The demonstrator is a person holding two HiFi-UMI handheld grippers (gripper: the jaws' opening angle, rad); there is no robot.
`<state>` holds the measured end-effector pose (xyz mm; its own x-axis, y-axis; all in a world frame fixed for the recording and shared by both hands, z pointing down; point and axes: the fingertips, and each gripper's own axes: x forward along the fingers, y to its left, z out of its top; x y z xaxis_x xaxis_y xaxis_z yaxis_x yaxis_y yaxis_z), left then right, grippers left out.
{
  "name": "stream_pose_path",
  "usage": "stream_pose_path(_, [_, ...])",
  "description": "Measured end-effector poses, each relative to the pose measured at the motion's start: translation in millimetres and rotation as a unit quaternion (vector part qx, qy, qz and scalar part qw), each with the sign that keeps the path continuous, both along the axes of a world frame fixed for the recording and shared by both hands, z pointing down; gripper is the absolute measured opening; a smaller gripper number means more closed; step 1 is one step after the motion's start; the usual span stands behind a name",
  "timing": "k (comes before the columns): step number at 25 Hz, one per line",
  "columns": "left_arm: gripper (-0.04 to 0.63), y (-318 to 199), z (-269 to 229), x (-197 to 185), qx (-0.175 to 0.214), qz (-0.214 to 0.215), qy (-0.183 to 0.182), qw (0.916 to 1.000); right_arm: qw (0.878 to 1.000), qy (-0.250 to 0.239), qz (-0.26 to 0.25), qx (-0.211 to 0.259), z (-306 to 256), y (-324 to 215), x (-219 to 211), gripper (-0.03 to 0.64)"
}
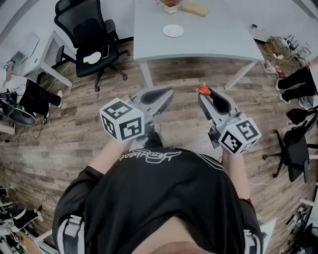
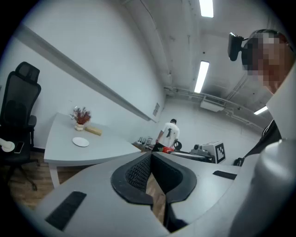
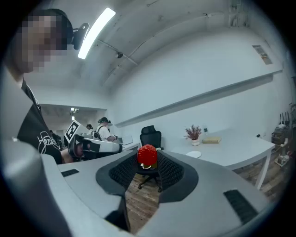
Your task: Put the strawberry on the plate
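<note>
A red strawberry (image 1: 203,90) sits pinched at the tips of my right gripper (image 1: 205,93), held over the wooden floor short of the table. In the right gripper view the strawberry (image 3: 147,155) fills the gap between the black pads, with the right gripper (image 3: 147,161) shut on it. The white plate (image 1: 173,31) lies on the grey table (image 1: 213,39) ahead, small and far in both gripper views (image 2: 81,142) (image 3: 194,154). My left gripper (image 1: 165,93) hovers level with the right one; its jaws (image 2: 151,155) meet at the tip with nothing between them.
A black office chair (image 1: 89,37) stands left of the table, another chair (image 1: 295,149) at the right. A vase of dried flowers (image 1: 171,4) and a tan block (image 1: 194,8) sit at the table's far edge. A person's legs (image 1: 298,82) are beside the table's right end.
</note>
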<state>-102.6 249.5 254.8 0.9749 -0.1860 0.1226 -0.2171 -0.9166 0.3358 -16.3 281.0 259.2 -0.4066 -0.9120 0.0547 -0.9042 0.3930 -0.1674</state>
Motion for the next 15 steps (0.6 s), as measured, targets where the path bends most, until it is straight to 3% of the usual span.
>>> stream_pose_path(15, [0.008, 25.7, 7.4, 15.6, -0.004, 0.007, -0.002, 1.0, 1.0, -0.006, 0.002, 0.0, 4.1, 27.1, 13.6, 0.126])
